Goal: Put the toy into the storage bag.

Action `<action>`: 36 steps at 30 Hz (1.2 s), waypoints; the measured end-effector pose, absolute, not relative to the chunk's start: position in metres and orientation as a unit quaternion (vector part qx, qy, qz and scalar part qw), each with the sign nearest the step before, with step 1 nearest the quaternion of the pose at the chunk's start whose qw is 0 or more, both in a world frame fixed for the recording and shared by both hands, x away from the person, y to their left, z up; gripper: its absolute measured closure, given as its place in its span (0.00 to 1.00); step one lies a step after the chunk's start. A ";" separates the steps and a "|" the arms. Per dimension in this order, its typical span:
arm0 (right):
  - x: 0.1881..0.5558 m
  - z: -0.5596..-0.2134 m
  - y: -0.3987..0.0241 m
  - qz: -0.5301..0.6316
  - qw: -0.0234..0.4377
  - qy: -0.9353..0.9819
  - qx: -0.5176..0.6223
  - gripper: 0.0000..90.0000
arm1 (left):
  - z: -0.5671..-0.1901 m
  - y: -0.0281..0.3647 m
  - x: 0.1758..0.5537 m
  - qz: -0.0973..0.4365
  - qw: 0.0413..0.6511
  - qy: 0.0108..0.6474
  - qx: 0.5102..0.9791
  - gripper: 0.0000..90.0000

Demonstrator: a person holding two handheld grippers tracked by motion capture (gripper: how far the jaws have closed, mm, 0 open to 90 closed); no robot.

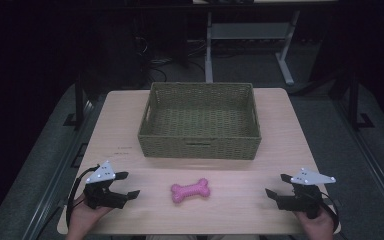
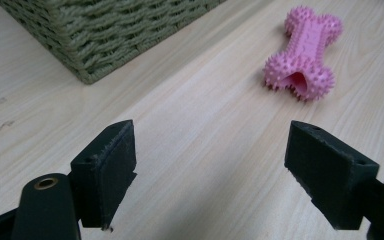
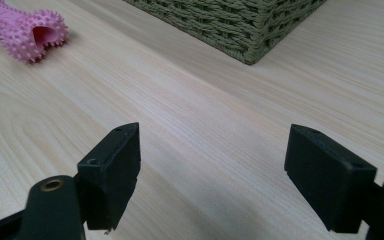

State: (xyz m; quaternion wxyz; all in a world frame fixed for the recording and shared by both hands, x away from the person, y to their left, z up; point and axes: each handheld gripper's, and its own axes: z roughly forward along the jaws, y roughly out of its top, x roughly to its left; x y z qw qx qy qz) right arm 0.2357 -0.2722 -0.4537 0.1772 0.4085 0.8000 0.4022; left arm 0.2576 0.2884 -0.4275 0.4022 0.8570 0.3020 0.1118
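Left claw low at the near left of the bench in the high view, jaws spread wide, nothing between them. Right claw at the near right, likewise spread and empty, each carried in a hand at the bench's near edge. Pink spiky bone toy flat on the wood between the two claws, well apart from both, a little nearer the left one. Green woven basket beyond the toy, toward the far side of the bench, clear of both claws.

Left gripper view: left claw gaping over bare wood, holding nothing. Bone toy ahead and off to the right of the jaws, untouched. Basket corner ahead to the left.

Right gripper view: right claw wide apart above bare bench, empty. Bone toy far ahead to the left. Basket corner ahead, slightly right.
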 end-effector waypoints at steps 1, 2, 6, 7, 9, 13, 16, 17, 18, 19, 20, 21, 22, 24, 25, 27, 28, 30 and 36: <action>0.236 -0.454 -0.272 0.403 0.177 0.800 0.408 0.24 | -0.427 0.288 0.258 0.112 0.402 0.302 0.857 0.22; 0.236 -0.454 -0.272 0.403 0.177 0.800 0.408 0.24 | -0.428 0.288 0.257 0.112 0.399 0.301 0.859 0.22; 0.235 -0.454 -0.269 0.402 0.175 0.802 0.404 0.24 | -0.427 0.286 0.256 0.111 0.395 0.299 0.861 0.22; 0.235 -0.454 -0.269 0.402 0.174 0.802 0.405 0.24 | -0.428 0.286 0.256 0.111 0.397 0.298 0.861 0.22; 0.234 -0.453 -0.267 0.402 0.175 0.805 0.401 0.24 | -0.428 0.286 0.256 0.108 0.393 0.295 0.864 0.22; 0.234 -0.453 -0.265 0.401 0.175 0.806 0.399 0.24 | -0.427 0.285 0.258 0.103 0.394 0.292 0.865 0.21; 0.233 -0.453 -0.265 0.401 0.176 0.806 0.399 0.24 | -0.427 0.284 0.258 0.101 0.392 0.287 0.868 0.21; 0.233 -0.453 -0.265 0.401 0.175 0.807 0.397 0.24 | -0.427 0.283 0.258 0.100 0.392 0.286 0.869 0.21; 0.232 -0.452 -0.264 0.402 0.176 0.807 0.395 0.24 | -0.427 0.283 0.258 0.100 0.392 0.286 0.868 0.21; 0.232 -0.452 -0.263 0.402 0.176 0.807 0.394 0.24 | -0.426 0.282 0.257 0.101 0.393 0.284 0.869 0.21; 0.232 -0.452 -0.263 0.402 0.176 0.807 0.394 0.24 | -0.426 0.282 0.257 0.101 0.393 0.284 0.869 0.21; 0.231 -0.452 -0.262 0.402 0.176 0.808 0.393 0.24 | -0.425 0.281 0.257 0.101 0.392 0.284 0.869 0.21; 0.231 -0.452 -0.262 0.401 0.177 0.810 0.391 0.24 | -0.425 0.280 0.257 0.101 0.393 0.282 0.869 0.21; 0.231 -0.452 -0.261 0.401 0.174 0.809 0.393 0.24 | -0.423 0.278 0.257 0.100 0.394 0.279 0.870 0.21; 0.231 -0.453 -0.261 0.401 0.174 0.810 0.391 0.24 | -0.421 0.276 0.256 0.100 0.394 0.275 0.871 0.21; 0.231 -0.453 -0.261 0.401 0.175 0.811 0.389 0.24 | -0.420 0.273 0.256 0.100 0.394 0.270 0.873 0.21; 0.231 -0.453 -0.261 0.401 0.175 0.811 0.389 0.24 | -0.420 0.273 0.256 0.100 0.394 0.270 0.873 0.21; 0.231 -0.452 -0.261 0.402 0.176 0.811 0.387 0.24 | -0.418 0.270 0.255 0.099 0.391 0.263 0.876 0.21; 0.230 -0.453 -0.262 0.403 0.175 0.808 0.392 0.24 | -0.413 0.262 0.257 0.100 0.384 0.250 0.883 0.21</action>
